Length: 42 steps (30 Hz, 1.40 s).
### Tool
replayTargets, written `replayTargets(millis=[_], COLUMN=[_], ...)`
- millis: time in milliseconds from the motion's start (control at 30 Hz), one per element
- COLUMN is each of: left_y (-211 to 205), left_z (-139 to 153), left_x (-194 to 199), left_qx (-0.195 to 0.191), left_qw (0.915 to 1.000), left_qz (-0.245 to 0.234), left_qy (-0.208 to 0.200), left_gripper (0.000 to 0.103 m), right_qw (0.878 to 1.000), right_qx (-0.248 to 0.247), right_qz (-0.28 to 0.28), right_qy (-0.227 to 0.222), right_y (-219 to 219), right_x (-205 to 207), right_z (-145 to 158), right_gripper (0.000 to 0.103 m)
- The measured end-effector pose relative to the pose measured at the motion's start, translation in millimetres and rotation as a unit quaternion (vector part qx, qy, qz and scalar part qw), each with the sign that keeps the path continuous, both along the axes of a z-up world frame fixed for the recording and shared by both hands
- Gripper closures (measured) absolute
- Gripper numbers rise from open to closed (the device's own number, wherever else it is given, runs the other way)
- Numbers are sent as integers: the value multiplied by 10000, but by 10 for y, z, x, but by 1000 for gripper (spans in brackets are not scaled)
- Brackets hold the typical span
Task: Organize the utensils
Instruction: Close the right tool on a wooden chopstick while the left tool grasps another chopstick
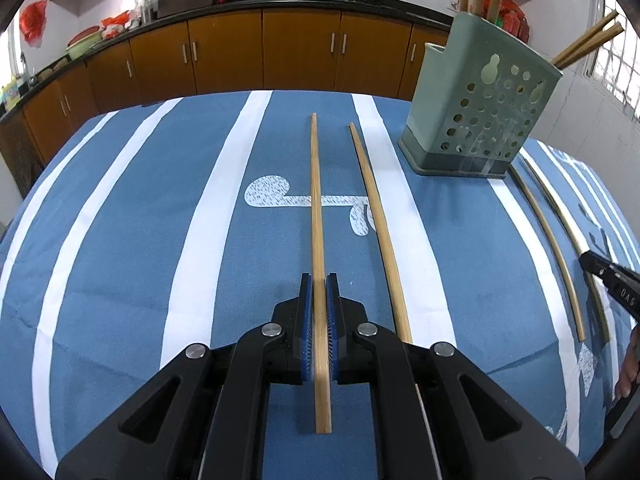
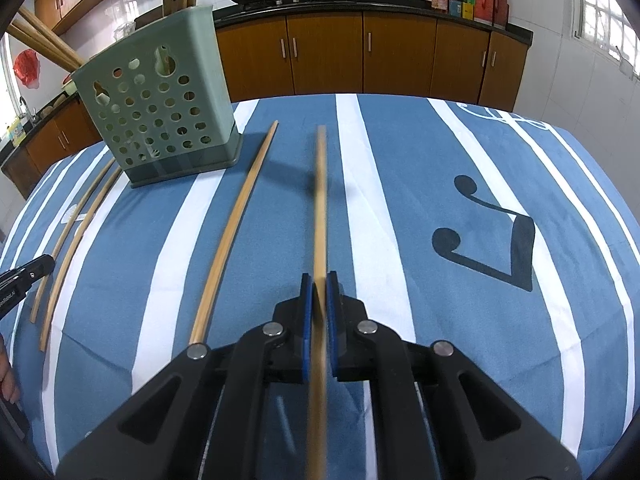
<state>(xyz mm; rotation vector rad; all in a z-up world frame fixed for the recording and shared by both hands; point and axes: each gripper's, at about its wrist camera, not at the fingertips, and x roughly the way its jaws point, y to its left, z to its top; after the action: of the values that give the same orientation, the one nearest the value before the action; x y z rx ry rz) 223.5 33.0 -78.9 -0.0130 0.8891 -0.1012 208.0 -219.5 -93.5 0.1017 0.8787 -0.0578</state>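
Nearest in the left wrist view, the left gripper (image 1: pixel 319 284) has its jaws drawn narrow around a chopstick (image 1: pixel 317 216), the blue pads (image 1: pixel 306 320) close against its sides; whether they press it or only flank it I cannot tell for sure, though it looks gripped. That stick's long axis runs straight along the fingers, butt end near, thin tip pointing far. Just to its right a second chopstick (image 1: pixel 378 224) lies flat on the striped tablecloth (image 1: pixel 132 240), almost parallel. In the right wrist view the right gripper (image 2: pixel 319 284) likewise has its jaws narrow around a blurred chopstick (image 2: pixel 320 200), again aligned with the fingers and pointing far; its shadow falls apart from it, so it appears lifted. One loose chopstick (image 2: pixel 236 224) lies to its left. Farther off stands the green perforated holder (image 1: pixel 480 104), far right of the left gripper and far left of the right one, already carrying sticks. Each held stick would likely need tipping upright to enter it.
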Motion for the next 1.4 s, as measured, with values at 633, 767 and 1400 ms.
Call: replayTargets(millis=[633, 767, 1400], left_y=[91, 75, 91], left_z=[736, 808, 820], left_x=[-281, -285, -300], left_qx=[-451, -395, -416], left_qw=[9964, 9958, 9956], left_qz=[-49, -58, -27], left_qy=[-717, -828, -835], left_gripper=[96, 96, 96], right_qw=[9929, 9941, 9985], right_qx=[191, 119, 375], right_qz=[-49, -18, 60], right_qy=[-1170, -1079, -406], right_y=[-110, -89, -147], right_x=[-340, -313, -209], right_z=[824, 846, 406], right_gripper=[95, 95, 79])
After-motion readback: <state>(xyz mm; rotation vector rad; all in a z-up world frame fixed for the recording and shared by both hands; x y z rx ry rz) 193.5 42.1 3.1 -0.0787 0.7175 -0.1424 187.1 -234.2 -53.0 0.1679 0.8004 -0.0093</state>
